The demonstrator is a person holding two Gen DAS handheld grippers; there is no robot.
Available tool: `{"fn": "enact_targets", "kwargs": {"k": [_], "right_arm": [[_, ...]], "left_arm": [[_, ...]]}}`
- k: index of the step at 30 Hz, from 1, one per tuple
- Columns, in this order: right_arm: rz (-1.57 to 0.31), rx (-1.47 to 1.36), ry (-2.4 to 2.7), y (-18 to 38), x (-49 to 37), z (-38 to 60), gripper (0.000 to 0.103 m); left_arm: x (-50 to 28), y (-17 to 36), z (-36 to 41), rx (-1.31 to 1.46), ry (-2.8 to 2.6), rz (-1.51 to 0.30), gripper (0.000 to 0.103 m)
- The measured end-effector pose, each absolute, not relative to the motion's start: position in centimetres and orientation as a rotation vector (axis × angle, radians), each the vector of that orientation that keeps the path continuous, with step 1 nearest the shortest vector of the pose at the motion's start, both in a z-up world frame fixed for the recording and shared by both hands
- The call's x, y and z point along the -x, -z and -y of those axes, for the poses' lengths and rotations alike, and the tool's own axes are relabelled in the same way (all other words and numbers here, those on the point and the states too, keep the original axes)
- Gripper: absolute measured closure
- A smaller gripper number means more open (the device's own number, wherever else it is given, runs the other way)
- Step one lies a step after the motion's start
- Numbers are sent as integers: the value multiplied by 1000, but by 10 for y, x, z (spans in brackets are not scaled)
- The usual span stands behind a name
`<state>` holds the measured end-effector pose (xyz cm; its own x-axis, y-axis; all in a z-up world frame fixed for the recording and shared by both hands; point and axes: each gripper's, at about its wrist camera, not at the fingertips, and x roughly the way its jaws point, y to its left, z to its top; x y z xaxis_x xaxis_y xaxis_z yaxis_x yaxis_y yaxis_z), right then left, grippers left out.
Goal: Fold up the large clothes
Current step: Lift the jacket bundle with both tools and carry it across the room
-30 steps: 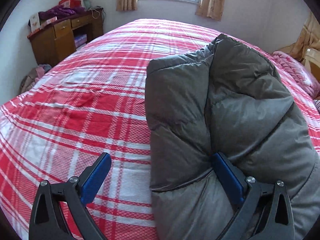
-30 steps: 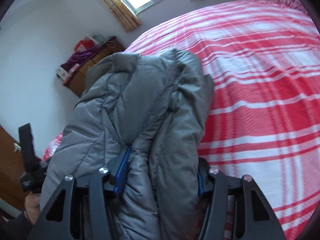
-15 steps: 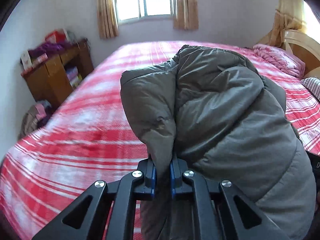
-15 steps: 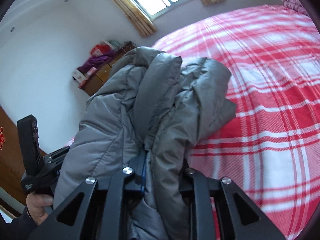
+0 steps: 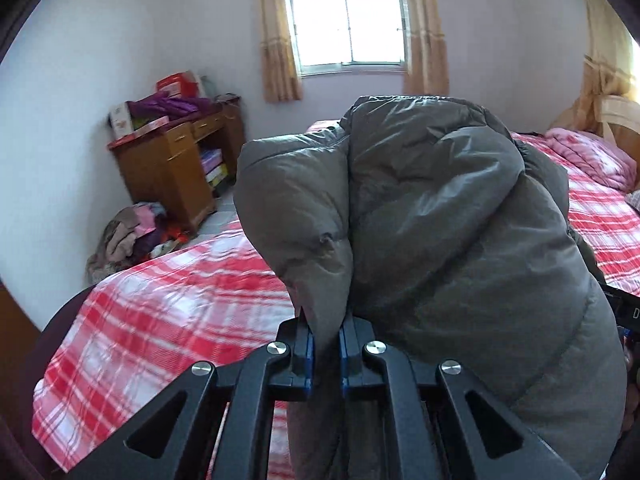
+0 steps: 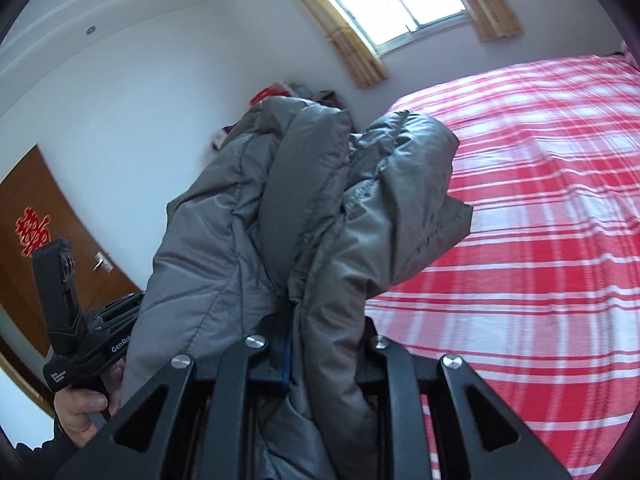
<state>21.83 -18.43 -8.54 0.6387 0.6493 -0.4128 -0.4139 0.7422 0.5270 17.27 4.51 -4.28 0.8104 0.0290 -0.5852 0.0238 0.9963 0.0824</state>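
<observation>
Jacket (image 5: 460, 216) now lifted off bed (image 5: 160, 320), both grippers' fingers (image 5: 306, 344) still clenched on it.

Wooden desk (image 5: 176, 168), clothes pile (image 5: 128, 236), curtained window (image 5: 346, 28), plaid bed (image 6: 540, 208)

1. The left gripper (image 5: 325, 344) has matte black, angular arms with triangular cut-outs, round silver screws at the joints and blue pads on the inner faces of its fingers (image 5: 307, 346).
2. The right gripper (image 6: 320, 350) has the same black frame and silver screws; a strip of blue pad shows just left of its middle.
3. To the left of the right gripper, a bare-skinned hand (image 6: 82, 408) wraps a black handle printed with white lettering, partly legible as "GenRo".
</observation>
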Motion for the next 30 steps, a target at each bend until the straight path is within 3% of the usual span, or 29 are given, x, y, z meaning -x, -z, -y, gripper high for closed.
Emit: {"fn": "enact_targets", "kwargs": {"k": [14, 30], "right_arm": [[-669, -330, -750, 76, -228, 93, 82], [-741, -292, -786, 86, -234, 48, 82]], "left_arm": [[-155, 49, -137, -17, -100, -642, 95], [-158, 75, -182, 31, -137, -697, 95]]}}
